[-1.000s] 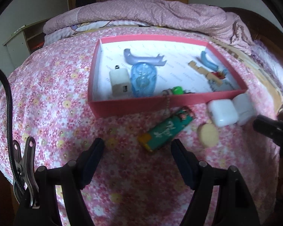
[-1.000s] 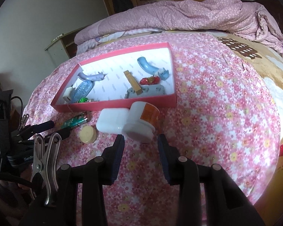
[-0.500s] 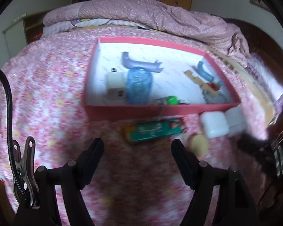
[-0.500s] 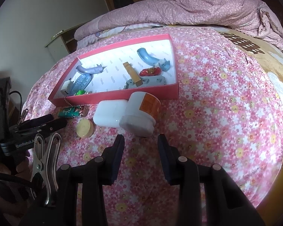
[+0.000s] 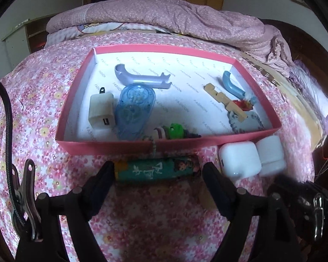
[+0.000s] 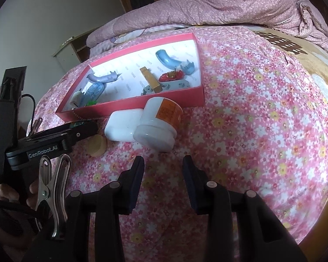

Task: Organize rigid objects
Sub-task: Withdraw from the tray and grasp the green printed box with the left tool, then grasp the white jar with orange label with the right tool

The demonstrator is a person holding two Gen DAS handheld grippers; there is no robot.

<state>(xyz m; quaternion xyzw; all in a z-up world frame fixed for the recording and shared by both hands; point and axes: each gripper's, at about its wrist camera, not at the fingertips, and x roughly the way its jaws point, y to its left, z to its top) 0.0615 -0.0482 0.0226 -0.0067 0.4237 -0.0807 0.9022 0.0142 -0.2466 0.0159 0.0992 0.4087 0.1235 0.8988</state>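
Observation:
A green lighter (image 5: 155,171) lies sideways on the pink floral bedspread just in front of the red tray (image 5: 111,147). My left gripper (image 5: 158,171) is open, its fingers at either end of the lighter. A white case (image 5: 239,159) and a white jar (image 5: 271,155) lie right of the lighter. In the right wrist view the jar (image 6: 158,126), with an orange label, lies on its side beside the case (image 6: 122,125) and a round tan lid (image 6: 96,145). My right gripper (image 6: 163,163) is open and empty, just short of the jar. The left gripper (image 6: 83,128) shows there too.
The tray (image 6: 164,103) holds a white charger (image 5: 101,111), a blue oval gadget (image 5: 134,111), two curved blue handles, a wooden strip (image 5: 224,99), a green keychain (image 5: 173,131) and a grey plate. A rumpled pink quilt (image 5: 185,19) lies behind. The bed edge is at the right.
My left gripper has moved forward and down, so the lighter now lies between its open fingers. The right gripper has edged closer to the jar.

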